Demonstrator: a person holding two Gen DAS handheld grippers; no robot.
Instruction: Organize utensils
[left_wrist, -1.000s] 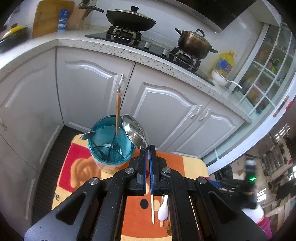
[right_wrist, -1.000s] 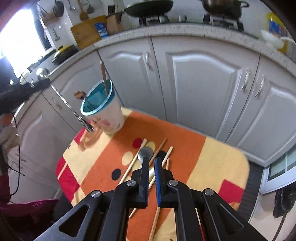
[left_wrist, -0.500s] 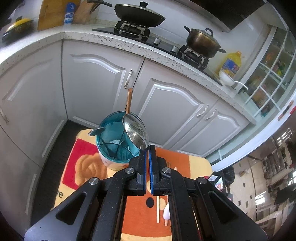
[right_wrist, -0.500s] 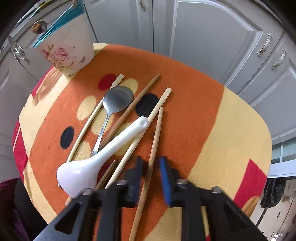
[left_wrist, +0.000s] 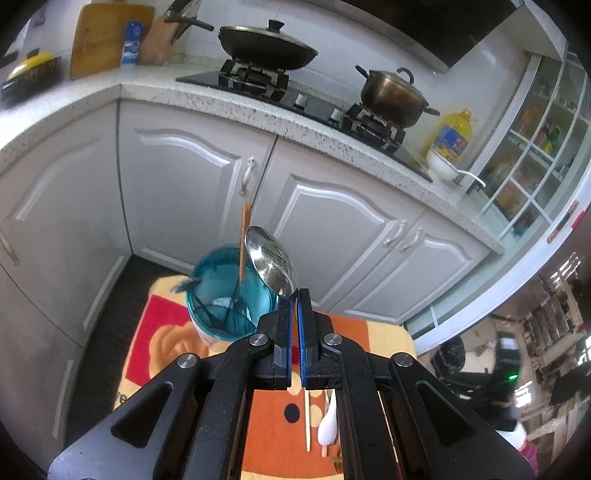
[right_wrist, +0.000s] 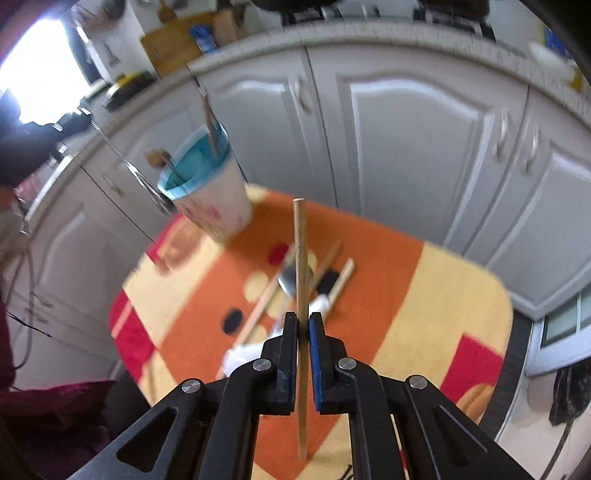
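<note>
Wooden chopstick (right_wrist: 300, 258) clamped upright in your right gripper (right_wrist: 303, 325).
Your left gripper (left_wrist: 294, 295) pinches the steel spoon (left_wrist: 269, 262) above the teal-lined white cup (left_wrist: 229, 295); your chopstick hangs over the orange cloth (right_wrist: 388, 258), right of that cup.

I see a small table under an orange, yellow and red patterned cloth (right_wrist: 399, 280); wooden chopsticks (right_wrist: 334, 286), a steel spoon (right_wrist: 288, 282) and white ceramic spoon (right_wrist: 321, 302) lie ahead of my right gripper, a teal-lined floral cup (right_wrist: 210, 195) beyond-left.

Wok (left_wrist: 267, 46) & pot (left_wrist: 393, 95) on stove, oil bottle (left_wrist: 453, 134), cutting board (left_wrist: 107, 37)
</note>
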